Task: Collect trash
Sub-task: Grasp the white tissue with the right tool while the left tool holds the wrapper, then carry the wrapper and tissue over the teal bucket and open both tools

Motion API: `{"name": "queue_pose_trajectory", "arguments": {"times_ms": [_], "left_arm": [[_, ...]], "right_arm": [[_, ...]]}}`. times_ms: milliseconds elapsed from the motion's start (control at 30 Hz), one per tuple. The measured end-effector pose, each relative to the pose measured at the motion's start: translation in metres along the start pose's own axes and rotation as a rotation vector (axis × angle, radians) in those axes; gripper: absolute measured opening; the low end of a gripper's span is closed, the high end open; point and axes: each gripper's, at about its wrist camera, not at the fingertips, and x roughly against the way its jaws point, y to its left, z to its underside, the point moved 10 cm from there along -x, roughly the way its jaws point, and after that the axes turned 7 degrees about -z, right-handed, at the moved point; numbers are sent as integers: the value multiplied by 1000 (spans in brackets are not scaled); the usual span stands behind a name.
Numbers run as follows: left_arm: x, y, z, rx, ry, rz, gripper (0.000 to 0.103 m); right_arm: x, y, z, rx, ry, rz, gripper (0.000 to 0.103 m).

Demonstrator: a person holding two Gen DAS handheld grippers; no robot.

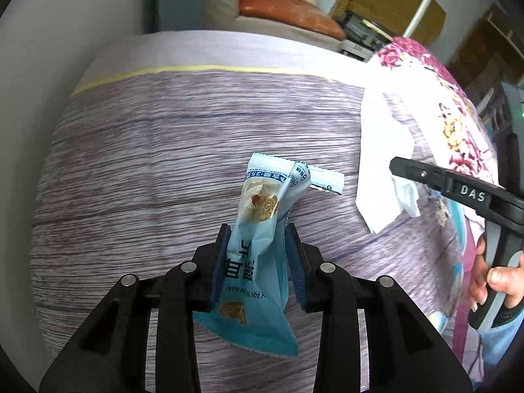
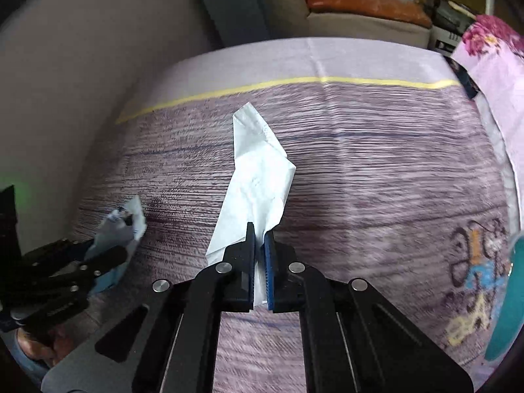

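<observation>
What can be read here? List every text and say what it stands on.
"DAS": on the black right gripper.
"YAN W.. N MAI", partly hidden: on the light blue plastic snack wrapper in the left gripper.
Wrapper's other print, bedsheet cartoon lettering: unreadable.

Glossy blue plastic wrapper (image 1: 258, 229), soft crumpled white paper tissue (image 2: 258, 177), matt purple woven cloth bedsheet (image 1: 163, 150)

Both grippers are matte black, with angular link arms joined by round silver pins. The left gripper (image 1: 258, 245) and the right gripper (image 2: 260, 239) have ribbed blue pads (image 2: 269, 268) inside their fingers. One finger carries white "DAS" lettering, above a black-and-grey handle (image 1: 497, 281).
</observation>
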Motion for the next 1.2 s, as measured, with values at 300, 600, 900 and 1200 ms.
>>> {"name": "queue_pose_trajectory", "arguments": {"times_ms": [300,600,900,1200], "left_arm": [[0,-96,-11,-108,-6,43,35],[-6,-200,-15,-245,-2,74,35],[-14,-299,-7,-376,15,116,35],[-32,-397,10,-505,50,160,35]], "right_arm": [[63,-45,5,-71,-109,23,5],[132,-118,21,-163,-228,48,5],[198,-204,42,-291,-348,91,5],[247,-286,80,-414,-422,166,5]]}}
